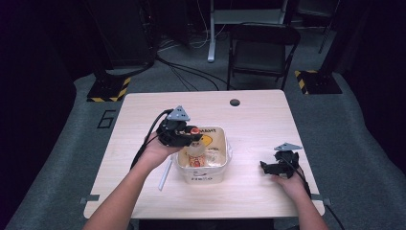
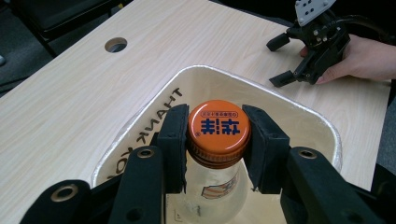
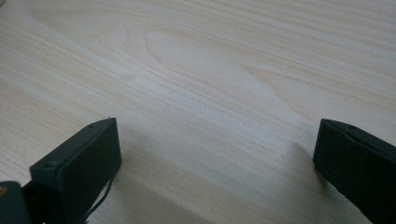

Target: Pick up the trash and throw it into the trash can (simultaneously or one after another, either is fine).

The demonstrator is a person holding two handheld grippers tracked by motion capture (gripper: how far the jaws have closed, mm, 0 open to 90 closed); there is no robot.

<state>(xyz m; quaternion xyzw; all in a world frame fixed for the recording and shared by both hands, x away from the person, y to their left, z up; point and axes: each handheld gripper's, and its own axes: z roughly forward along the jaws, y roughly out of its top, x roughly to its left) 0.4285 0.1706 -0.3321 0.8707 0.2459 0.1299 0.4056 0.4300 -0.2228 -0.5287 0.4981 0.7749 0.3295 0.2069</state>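
Observation:
A clear bottle (image 2: 219, 189) with an orange cap (image 2: 218, 127) stands upright inside a white tub (image 2: 261, 86) printed "THANK YOU". My left gripper (image 2: 218, 135) is shut on the cap, one black pad pressed against each side. From above, the left gripper (image 1: 190, 134) sits over the tub (image 1: 203, 175) near the table's middle, with the cap (image 1: 194, 130) at its tips. My right gripper (image 1: 266, 167) rests open on the table to the tub's right, held by a hand. Its jaws (image 3: 217, 156) are spread wide over bare wood, nothing between them.
A thin white stick (image 1: 165, 174) lies on the table (image 1: 258, 124) just left of the tub. A round cable hole (image 1: 234, 102) sits near the far edge. A black folding chair (image 1: 262, 48) stands beyond the table. The right gripper (image 2: 276, 63) also shows beyond the tub.

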